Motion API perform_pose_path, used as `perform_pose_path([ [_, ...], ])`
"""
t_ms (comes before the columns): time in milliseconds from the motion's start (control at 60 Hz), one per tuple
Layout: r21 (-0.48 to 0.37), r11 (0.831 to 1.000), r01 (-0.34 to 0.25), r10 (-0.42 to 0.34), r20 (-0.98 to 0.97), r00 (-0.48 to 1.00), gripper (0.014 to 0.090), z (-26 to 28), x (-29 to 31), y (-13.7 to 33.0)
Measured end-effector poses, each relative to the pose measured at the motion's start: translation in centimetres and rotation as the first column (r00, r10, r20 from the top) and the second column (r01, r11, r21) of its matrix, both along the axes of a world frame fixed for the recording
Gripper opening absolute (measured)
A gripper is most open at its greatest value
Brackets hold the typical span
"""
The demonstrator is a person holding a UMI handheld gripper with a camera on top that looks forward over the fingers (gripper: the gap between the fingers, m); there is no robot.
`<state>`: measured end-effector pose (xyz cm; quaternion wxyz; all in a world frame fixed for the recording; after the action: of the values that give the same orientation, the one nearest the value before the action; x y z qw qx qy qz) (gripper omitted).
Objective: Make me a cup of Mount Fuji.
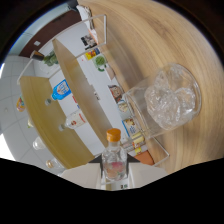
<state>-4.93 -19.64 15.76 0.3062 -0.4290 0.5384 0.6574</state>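
A small clear bottle (114,155) with an orange cap (113,134) and pinkish liquid inside stands between my fingers. My gripper (114,163) is shut on it, with the dark fingertips (97,161) pressing on both sides of its body. Beyond the bottle and off to one side, a clear plastic cup (173,98) filled with ice stands on the light wooden table (150,40). The whole scene appears tilted in the gripper view. The lower part of the fingers is hidden in black.
A clear acrylic stand (142,125) with small picture cards sits between the bottle and the ice cup. Behind it runs a white counter (95,95) with wooden panels (75,75), labels and small items.
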Motion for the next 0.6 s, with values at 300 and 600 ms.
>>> perform_pose_path([
  [300, -0.007, 1.0, 0.01, -0.01, -0.008, 1.0, 0.0352, 0.7, 0.4, 0.1],
  [600, 0.104, 0.993, -0.062, -0.057, 0.854, 0.517, 0.0353, 6.8, -4.0, -1.1],
])
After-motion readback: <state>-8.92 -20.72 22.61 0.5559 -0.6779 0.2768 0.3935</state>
